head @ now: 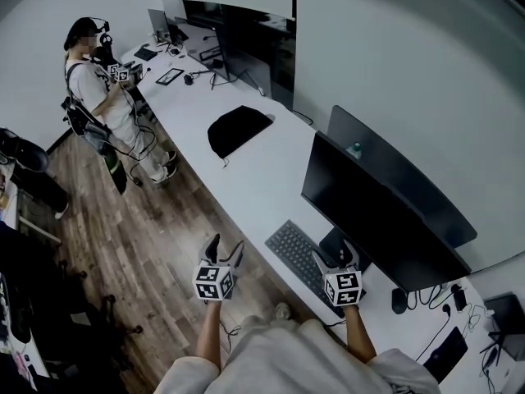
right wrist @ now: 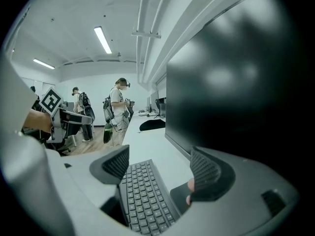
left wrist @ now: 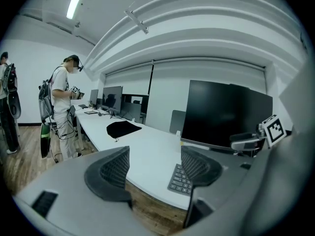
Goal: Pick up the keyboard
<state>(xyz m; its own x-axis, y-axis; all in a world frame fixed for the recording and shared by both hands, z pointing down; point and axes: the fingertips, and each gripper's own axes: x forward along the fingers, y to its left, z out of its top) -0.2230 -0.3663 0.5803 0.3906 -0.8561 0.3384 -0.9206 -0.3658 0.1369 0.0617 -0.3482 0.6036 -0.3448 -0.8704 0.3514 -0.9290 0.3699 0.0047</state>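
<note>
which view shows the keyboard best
The right gripper view: the keyboard lies close between its open jaws, keys clear. The head view shows it small, partly hidden; the left gripper view only a corner.

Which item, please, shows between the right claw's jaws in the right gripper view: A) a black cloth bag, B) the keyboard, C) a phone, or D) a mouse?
B: the keyboard runs between the right claw's jaws, which stand apart and do not clamp it.
</note>
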